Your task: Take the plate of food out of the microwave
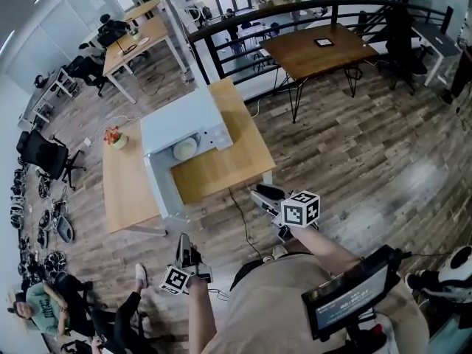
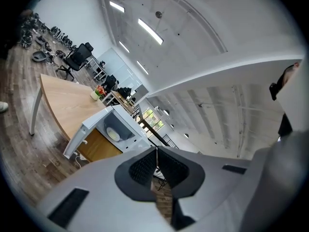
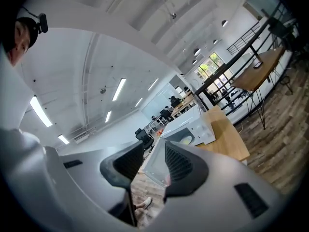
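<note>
A white microwave (image 1: 181, 124) stands on a wooden table (image 1: 236, 153), its door (image 1: 158, 186) swung open toward me. Inside lies a pale plate of food (image 1: 184, 150). Both grippers hover over the floor short of the table, apart from the microwave. My left gripper (image 1: 186, 240) is shut with nothing in it; in the left gripper view its pads (image 2: 149, 166) meet, and the microwave (image 2: 126, 124) and the plate (image 2: 113, 134) show beyond. My right gripper (image 1: 259, 193) is open and empty; in the right gripper view the microwave (image 3: 193, 124) and the plate (image 3: 186, 140) lie ahead of the jaws (image 3: 154, 151).
A small pot of flowers (image 1: 112, 136) sits on the table left of the microwave. A cable (image 1: 247, 223) trails across the floor under my right gripper. A person (image 1: 37, 308) sits at the lower left. Another wooden table (image 1: 317, 46) and a black railing (image 1: 295, 13) stand beyond.
</note>
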Motion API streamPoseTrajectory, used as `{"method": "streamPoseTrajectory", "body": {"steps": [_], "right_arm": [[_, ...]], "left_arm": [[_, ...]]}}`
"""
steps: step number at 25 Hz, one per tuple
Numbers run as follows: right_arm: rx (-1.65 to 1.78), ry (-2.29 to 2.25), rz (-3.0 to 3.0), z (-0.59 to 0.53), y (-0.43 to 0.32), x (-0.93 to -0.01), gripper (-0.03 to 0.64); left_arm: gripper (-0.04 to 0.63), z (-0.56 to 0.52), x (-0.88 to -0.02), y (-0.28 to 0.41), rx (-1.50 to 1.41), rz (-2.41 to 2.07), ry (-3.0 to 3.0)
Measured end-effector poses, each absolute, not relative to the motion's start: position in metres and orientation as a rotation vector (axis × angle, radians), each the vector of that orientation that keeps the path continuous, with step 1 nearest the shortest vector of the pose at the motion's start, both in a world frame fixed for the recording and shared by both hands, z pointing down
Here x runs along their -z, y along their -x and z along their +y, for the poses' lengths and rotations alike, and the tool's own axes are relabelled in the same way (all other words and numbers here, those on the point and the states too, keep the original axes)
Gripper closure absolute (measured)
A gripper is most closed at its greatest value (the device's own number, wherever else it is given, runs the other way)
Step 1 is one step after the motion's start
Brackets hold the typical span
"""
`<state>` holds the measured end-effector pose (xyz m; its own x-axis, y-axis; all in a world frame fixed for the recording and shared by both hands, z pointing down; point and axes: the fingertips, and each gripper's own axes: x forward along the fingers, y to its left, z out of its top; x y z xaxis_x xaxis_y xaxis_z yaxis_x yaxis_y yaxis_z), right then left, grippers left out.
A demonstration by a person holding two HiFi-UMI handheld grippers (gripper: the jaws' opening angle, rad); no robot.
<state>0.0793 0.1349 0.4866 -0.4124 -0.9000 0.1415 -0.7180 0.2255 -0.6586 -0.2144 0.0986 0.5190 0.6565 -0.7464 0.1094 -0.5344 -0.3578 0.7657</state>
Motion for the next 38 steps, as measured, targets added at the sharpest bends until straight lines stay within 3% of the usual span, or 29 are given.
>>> {"method": "streamPoseTrajectory", "body": {"steps": [21,38], "right_arm": [[1.074,1.529,2.21,0.125,-0.118,-0.524,0.474],[1.104,1.53,2.177,-0.03,-0.056,-0.526,0.476]], "left_arm": [[0.589,0.085,-0.55,0.171,0.295,-0.994,-1.958],[0.589,-0.059,-0.52,0.183,0.306,-0.851,-2.032]]}}
